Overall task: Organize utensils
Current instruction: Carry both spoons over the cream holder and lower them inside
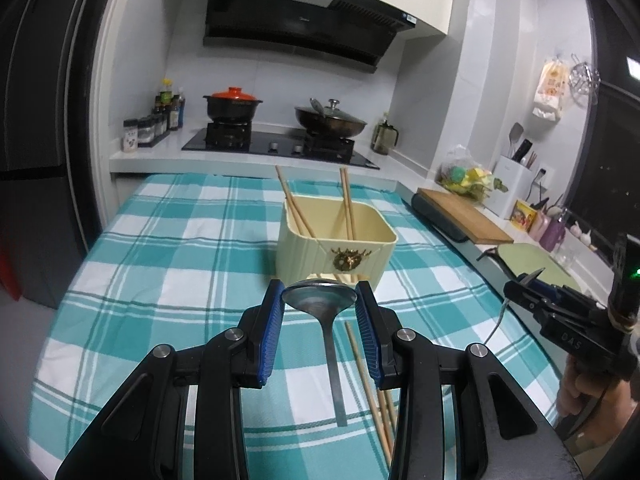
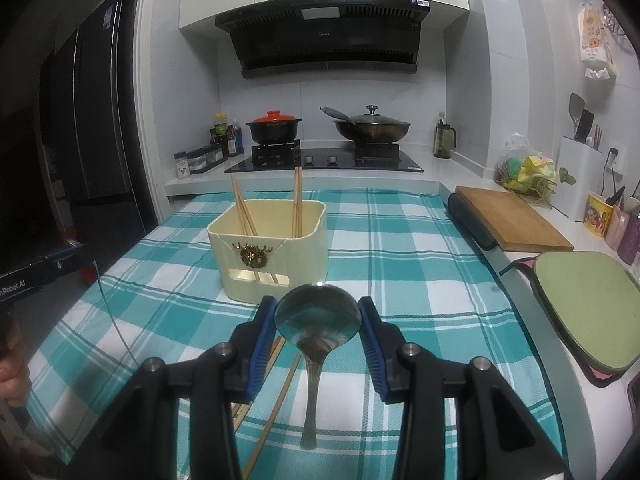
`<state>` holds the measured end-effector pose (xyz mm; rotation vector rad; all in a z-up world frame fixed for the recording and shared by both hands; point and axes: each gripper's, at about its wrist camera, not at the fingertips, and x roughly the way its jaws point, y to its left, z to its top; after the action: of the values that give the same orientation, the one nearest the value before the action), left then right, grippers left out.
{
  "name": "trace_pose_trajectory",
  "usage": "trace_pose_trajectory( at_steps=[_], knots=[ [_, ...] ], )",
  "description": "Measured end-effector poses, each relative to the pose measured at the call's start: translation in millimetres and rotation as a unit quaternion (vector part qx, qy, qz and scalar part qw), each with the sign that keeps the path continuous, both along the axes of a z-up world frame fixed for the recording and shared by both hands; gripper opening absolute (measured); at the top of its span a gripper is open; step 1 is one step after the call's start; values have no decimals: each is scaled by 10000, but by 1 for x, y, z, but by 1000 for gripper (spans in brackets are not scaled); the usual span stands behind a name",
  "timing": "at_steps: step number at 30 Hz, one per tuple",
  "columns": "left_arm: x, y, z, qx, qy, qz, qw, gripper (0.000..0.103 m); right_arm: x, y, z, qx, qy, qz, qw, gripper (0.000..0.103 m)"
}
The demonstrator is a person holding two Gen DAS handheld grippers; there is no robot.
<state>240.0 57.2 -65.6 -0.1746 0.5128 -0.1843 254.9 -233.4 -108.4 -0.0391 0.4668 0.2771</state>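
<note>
My left gripper [image 1: 319, 300] is shut on the bowl of a steel spoon [image 1: 332, 360], whose handle hangs down toward me above the checked cloth. In the right wrist view my right gripper [image 2: 317, 308] is likewise shut on the bowl of a second steel spoon [image 2: 311, 392]. Just beyond both stands a cream utensil holder [image 1: 320, 256] [image 2: 248, 276] with chopsticks [image 1: 296, 208] [image 2: 298, 200] leaning inside. Loose chopsticks [image 1: 368, 384] [image 2: 280, 400] lie on the cloth below the grippers. The right gripper's body shows at the right edge of the left wrist view.
The teal checked cloth [image 2: 400, 248] covers the table. To the right are a wooden cutting board [image 2: 516, 220] and a green mat [image 2: 580, 304]. Behind, a stove [image 2: 328, 160] carries a red-lidded pot and a wok. A dark fridge [image 2: 80, 120] stands at left.
</note>
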Motion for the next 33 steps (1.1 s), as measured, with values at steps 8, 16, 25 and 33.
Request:
trace_pose_trajectory(
  at_steps=[8, 16, 25, 33],
  knots=[
    [24, 8, 32, 33, -78, -147, 9999, 36, 16, 7, 28, 22, -97, 176, 9998, 41],
    [64, 13, 86, -11, -374, -178, 9991, 36, 55, 16, 90, 282, -294, 379, 9984, 41],
    [140, 1, 123, 203, -583, -51, 9981, 36, 124, 46, 148, 191, -611, 447, 9969, 41],
    [204, -12, 84, 294, -204, 75, 9993, 36, 185, 69, 127, 242, -445, 538, 9973, 41]
  ],
)
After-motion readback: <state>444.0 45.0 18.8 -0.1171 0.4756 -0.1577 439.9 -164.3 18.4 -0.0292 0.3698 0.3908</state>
